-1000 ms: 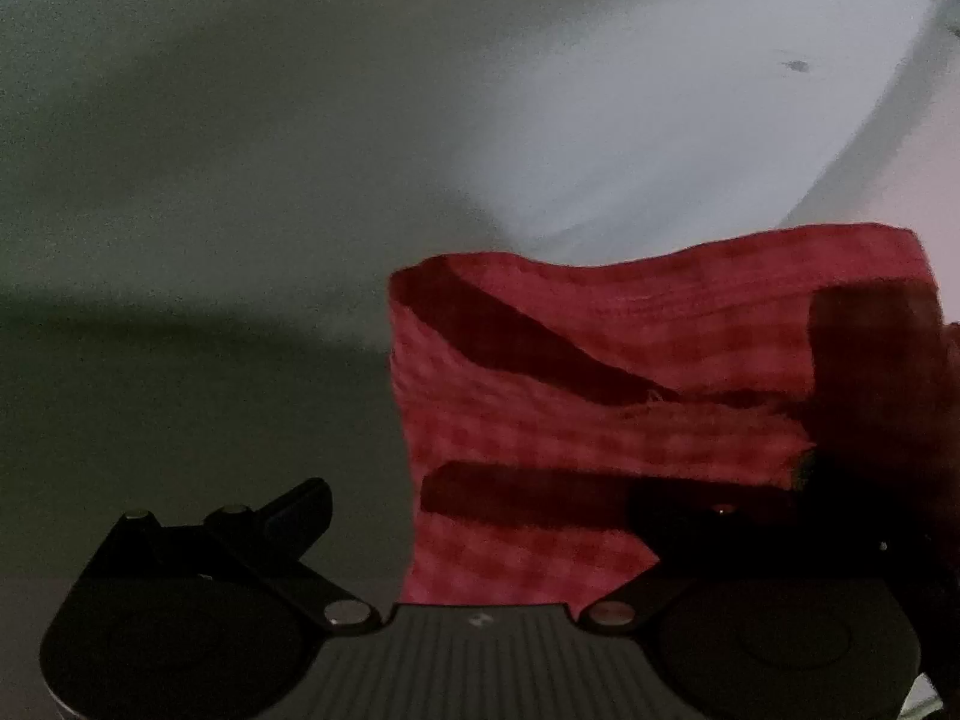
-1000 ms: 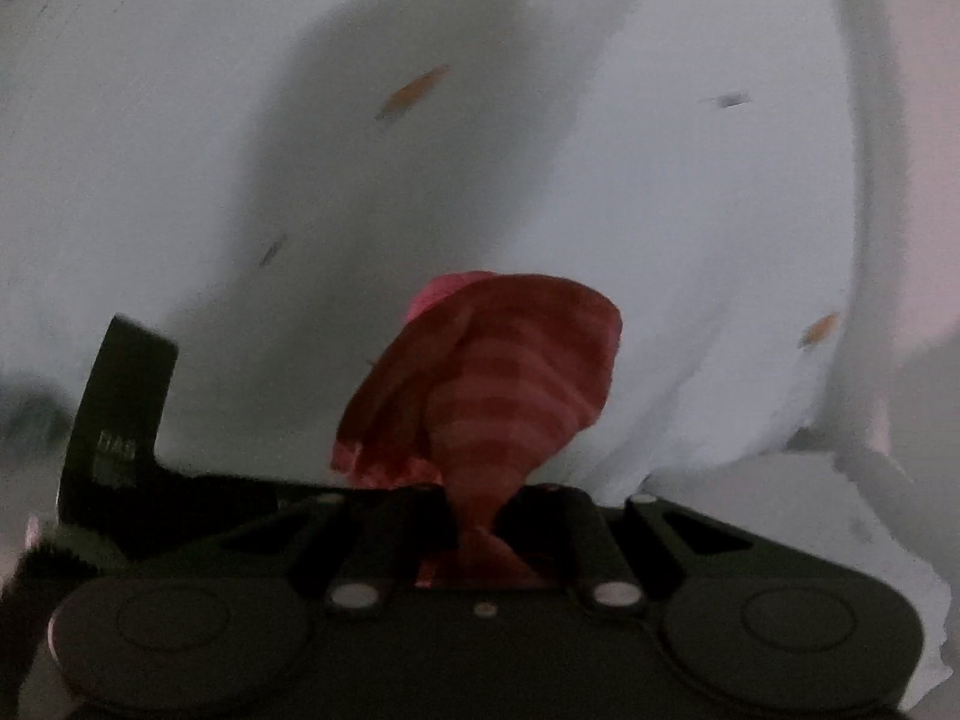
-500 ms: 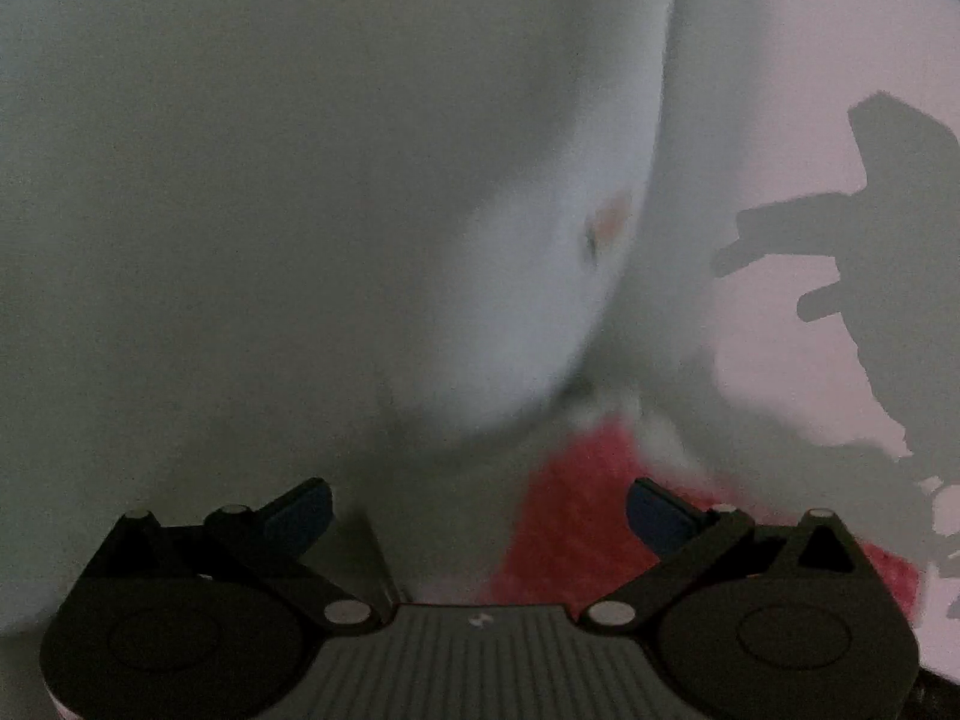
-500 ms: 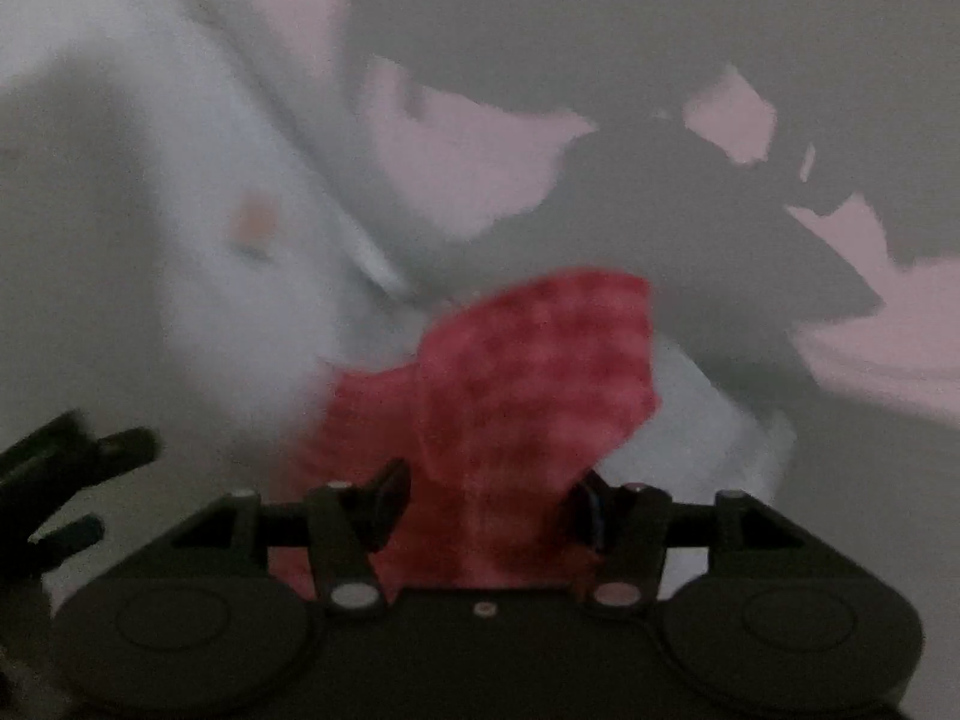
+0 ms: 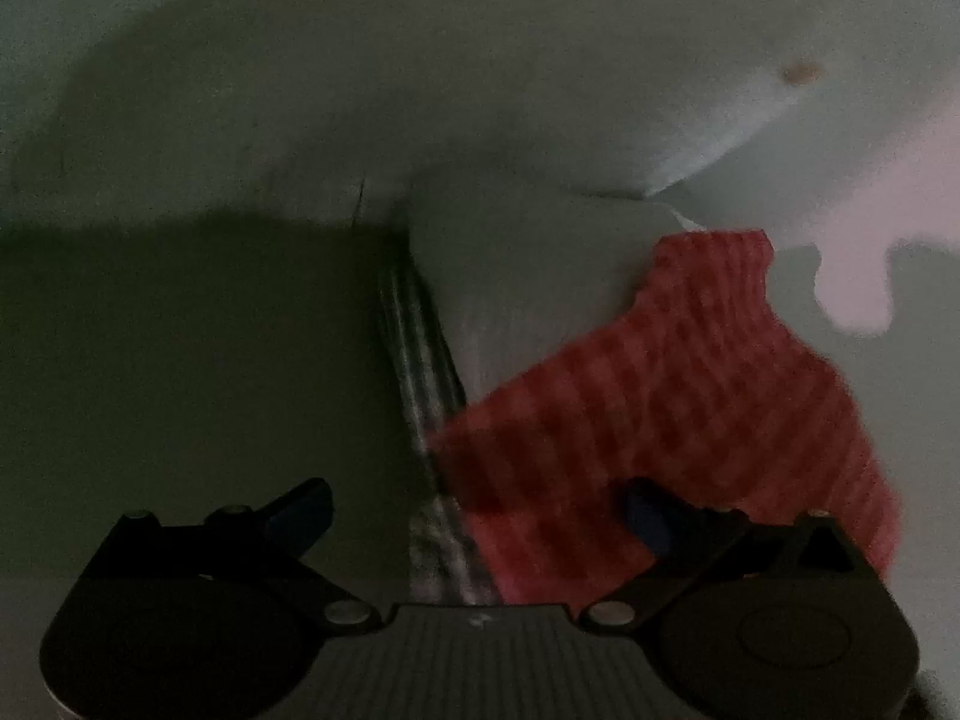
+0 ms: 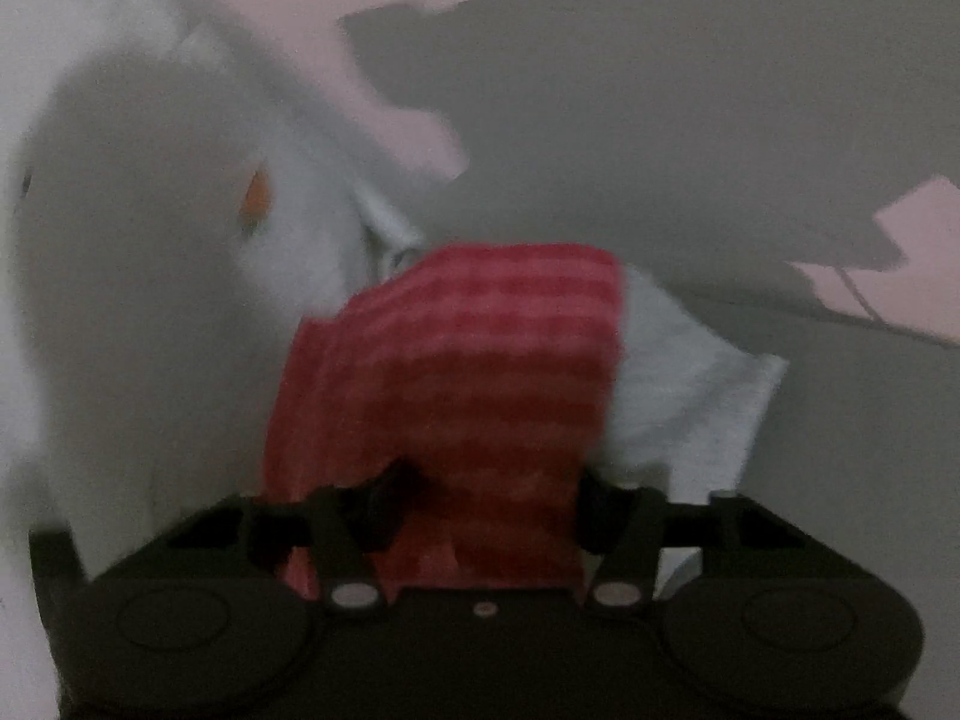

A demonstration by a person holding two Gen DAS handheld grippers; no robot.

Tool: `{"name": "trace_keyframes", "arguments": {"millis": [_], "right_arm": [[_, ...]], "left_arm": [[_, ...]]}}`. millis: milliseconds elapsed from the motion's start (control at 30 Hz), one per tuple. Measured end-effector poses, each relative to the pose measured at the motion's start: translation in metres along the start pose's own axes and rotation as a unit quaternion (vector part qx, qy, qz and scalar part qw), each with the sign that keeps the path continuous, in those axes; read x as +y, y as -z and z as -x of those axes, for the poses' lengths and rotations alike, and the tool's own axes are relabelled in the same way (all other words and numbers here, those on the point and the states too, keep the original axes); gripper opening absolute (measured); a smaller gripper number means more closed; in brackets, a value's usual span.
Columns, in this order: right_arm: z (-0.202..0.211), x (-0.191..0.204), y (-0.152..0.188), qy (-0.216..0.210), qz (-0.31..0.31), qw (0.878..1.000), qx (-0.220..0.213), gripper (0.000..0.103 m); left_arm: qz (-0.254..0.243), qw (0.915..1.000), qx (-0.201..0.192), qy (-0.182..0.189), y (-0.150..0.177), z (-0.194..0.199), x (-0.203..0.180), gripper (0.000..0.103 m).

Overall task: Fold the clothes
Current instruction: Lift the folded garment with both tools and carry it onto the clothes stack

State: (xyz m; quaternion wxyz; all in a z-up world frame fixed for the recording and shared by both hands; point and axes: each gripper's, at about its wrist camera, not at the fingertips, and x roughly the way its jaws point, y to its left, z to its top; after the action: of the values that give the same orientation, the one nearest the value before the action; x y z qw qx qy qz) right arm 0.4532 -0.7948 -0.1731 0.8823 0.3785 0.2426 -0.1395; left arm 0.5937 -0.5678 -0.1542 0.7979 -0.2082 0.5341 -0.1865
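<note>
We are holding our left gripper (image 5: 474, 510) with its fingers spread wide and nothing between them; the red checked cloth (image 5: 672, 420) is lying just ahead, overlapping the right-hand fingertip (image 5: 645, 510) and resting against a white garment (image 5: 540, 120). A striped grey band (image 5: 420, 372) is running along the cloth's left edge. Our right gripper (image 6: 489, 492) is also standing with its fingers well apart, and the red checked cloth (image 6: 468, 372) is bunching up in the gap between them, draping onto the gripper body; whether either pad is touching it, we cannot tell through the blur. White fabric (image 6: 150, 276) is lying beside it on a pale pink surface (image 6: 918, 276).
</note>
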Motion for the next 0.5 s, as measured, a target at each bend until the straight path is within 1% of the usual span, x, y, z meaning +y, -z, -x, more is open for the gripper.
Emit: {"name": "trace_keyframes", "arguments": {"millis": [67,100,133,167,200,233,267,300,333,367,433,500], "right_arm": [[-0.006,0.013,0.002,0.011,0.052,0.998,0.017,0.051],[-0.008,0.019,0.003,0.014,0.072,0.997,0.022,0.051],[-0.008,0.021,0.004,0.017,0.080,0.996,0.023,0.051],[-0.008,0.021,0.005,0.018,0.081,0.996,0.024,0.051],[-0.008,0.021,0.005,0.020,0.082,0.996,0.025,0.046],[-0.007,0.021,0.006,0.016,0.083,0.996,0.025,0.035],[-0.005,0.021,0.005,0.008,0.084,0.996,0.024,0.030],[-0.004,0.021,0.005,0.001,0.085,0.996,0.022,0.019],[-0.001,0.022,0.005,-0.003,0.091,0.996,0.019,0.014],[0.003,0.025,0.005,-0.005,0.099,0.995,0.015,0.013],[0.008,0.031,0.003,-0.004,0.111,0.994,0.005,0.009],[0.016,0.035,-0.001,-0.013,0.110,0.994,-0.008,0.008]], "left_arm": [[0.035,0.9993,0.007,0.014,0.000,-0.001,0.010,0.087],[0.049,0.9985,0.008,0.022,0.000,0.002,0.013,0.085],[0.060,0.9978,0.005,0.030,0.000,0.003,0.015,0.077],[0.068,0.9971,-0.001,0.036,0.000,0.004,0.017,0.067],[0.071,0.9967,-0.009,0.038,0.000,0.003,0.013,0.059],[0.074,0.9964,-0.017,0.039,0.000,0.001,0.007,0.047],[0.067,0.9970,-0.023,0.032,-0.001,0.002,0.001,0.036],[0.057,0.9977,-0.028,0.021,-0.003,0.003,-0.006,0.032],[0.048,0.9983,-0.033,0.011,-0.005,0.005,-0.012,0.026],[0.033,0.9988,-0.037,0.003,-0.005,0.009,-0.016,0.017],[0.007,0.9987,-0.051,-0.002,-0.011,0.012,-0.030,0.012],[-0.010,0.9978,-0.065,-0.004,-0.017,0.017,-0.042,0.010]]}}
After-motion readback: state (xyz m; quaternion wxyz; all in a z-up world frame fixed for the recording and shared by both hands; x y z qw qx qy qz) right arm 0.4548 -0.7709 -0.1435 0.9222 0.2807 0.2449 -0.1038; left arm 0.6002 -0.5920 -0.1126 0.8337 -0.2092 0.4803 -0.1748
